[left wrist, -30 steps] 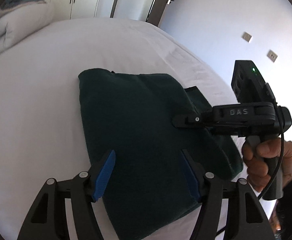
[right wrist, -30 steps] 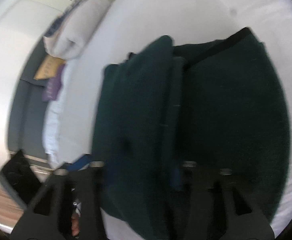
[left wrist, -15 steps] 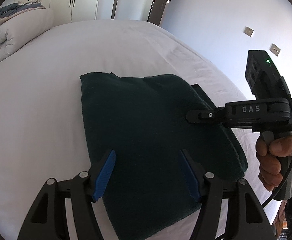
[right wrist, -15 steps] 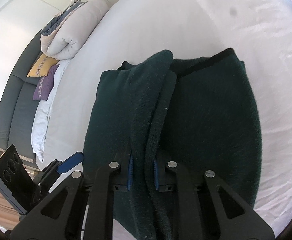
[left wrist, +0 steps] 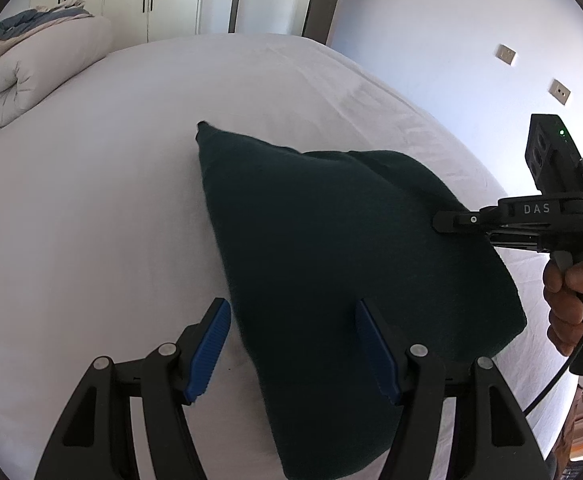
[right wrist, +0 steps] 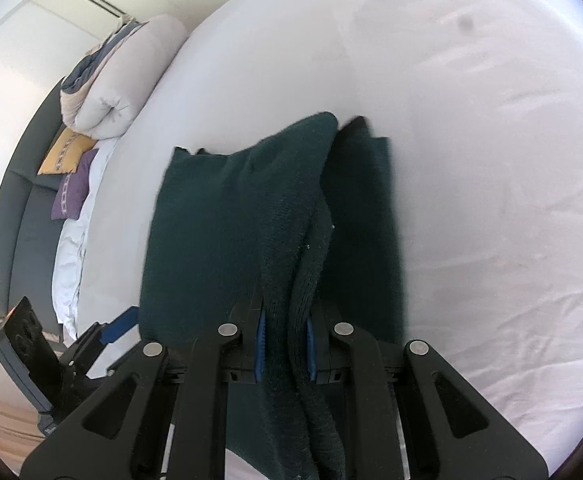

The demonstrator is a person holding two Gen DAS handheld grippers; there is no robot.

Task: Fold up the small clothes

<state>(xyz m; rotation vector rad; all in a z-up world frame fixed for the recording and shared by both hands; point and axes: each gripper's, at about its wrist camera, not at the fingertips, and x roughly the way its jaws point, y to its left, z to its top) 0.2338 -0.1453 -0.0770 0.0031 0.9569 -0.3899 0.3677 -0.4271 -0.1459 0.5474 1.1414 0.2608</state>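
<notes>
A dark green fleece garment [left wrist: 331,248] lies folded on the white bed [left wrist: 91,220]. My right gripper [right wrist: 285,350] is shut on its doubled edge and lifts it, so the cloth tents up [right wrist: 227,220]. In the left wrist view the right gripper [left wrist: 471,220] enters from the right, its tips pinching the garment's raised right side. My left gripper [left wrist: 291,344] is open and empty, hovering over the garment's near left edge, one blue pad [left wrist: 209,344] over the sheet and the other over the cloth.
A rolled beige duvet [left wrist: 31,72] lies at the bed's far left corner. A dark sofa with yellow and purple cushions [right wrist: 67,176] stands beyond the bed. A wall with sockets [left wrist: 531,72] and a door lie to the right.
The right gripper has closed on the garment's edge and pulled it up and to the right, raising the cloth off the bed. The left gripper has shifted left, staying open.
</notes>
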